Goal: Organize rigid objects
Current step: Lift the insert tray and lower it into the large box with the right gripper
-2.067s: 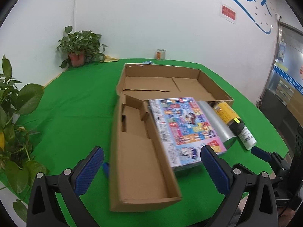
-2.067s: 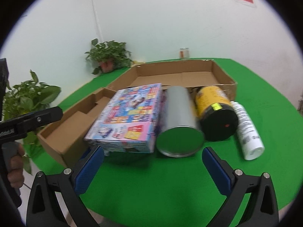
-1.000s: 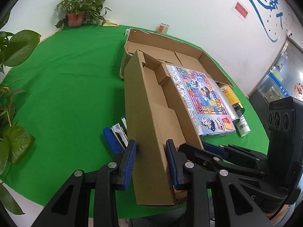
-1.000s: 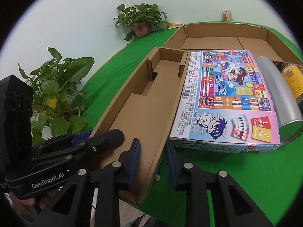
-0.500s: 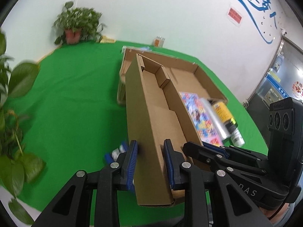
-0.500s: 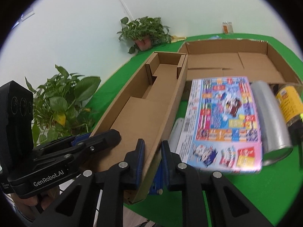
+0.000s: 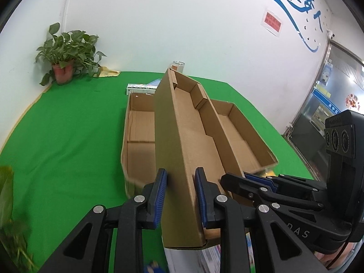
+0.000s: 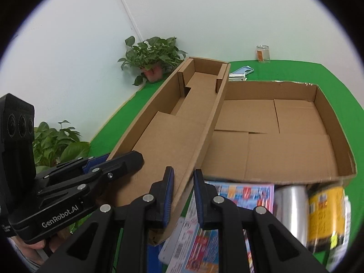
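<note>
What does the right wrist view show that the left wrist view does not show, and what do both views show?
Only the right wrist view shows the colourful game box, the silver can, the yellow can and the blue phone. Only the left wrist view shows the red sign on the wall. Both show the narrow cardboard tray, with the left gripper and the right gripper each shut on one of its side walls, and the wide cardboard box.

Both claws have lifted the narrow cardboard tray (image 7: 182, 141) over the big box (image 8: 284, 132)
</note>
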### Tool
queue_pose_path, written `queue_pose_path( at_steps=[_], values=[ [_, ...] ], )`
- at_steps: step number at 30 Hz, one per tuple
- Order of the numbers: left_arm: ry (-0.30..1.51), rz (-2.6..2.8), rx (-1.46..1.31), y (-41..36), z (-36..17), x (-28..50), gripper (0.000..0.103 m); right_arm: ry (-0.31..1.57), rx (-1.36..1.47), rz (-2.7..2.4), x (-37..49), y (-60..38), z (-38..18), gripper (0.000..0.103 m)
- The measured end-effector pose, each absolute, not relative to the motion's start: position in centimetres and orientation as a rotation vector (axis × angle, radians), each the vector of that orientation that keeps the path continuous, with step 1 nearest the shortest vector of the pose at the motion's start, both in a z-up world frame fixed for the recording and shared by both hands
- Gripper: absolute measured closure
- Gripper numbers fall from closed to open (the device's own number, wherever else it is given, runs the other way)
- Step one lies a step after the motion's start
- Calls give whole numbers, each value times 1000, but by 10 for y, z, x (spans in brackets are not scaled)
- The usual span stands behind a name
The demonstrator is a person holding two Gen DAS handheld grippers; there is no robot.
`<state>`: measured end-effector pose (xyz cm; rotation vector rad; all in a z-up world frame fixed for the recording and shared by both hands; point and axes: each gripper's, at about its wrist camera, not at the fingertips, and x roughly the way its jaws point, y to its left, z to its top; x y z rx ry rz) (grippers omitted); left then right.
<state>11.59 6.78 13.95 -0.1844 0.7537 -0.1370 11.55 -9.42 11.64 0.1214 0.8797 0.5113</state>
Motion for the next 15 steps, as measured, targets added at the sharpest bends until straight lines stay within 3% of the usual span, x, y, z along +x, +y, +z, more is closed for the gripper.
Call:
queue_pose_path(
  at_steps=[7, 15],
  values=[
    [810, -93, -192, 68, 136, 201, 84, 987, 85, 518, 178, -78, 102, 86],
    [907, -26, -207, 89, 87, 265, 85, 1113, 86, 558, 236, -62, 59, 86]
  ],
)
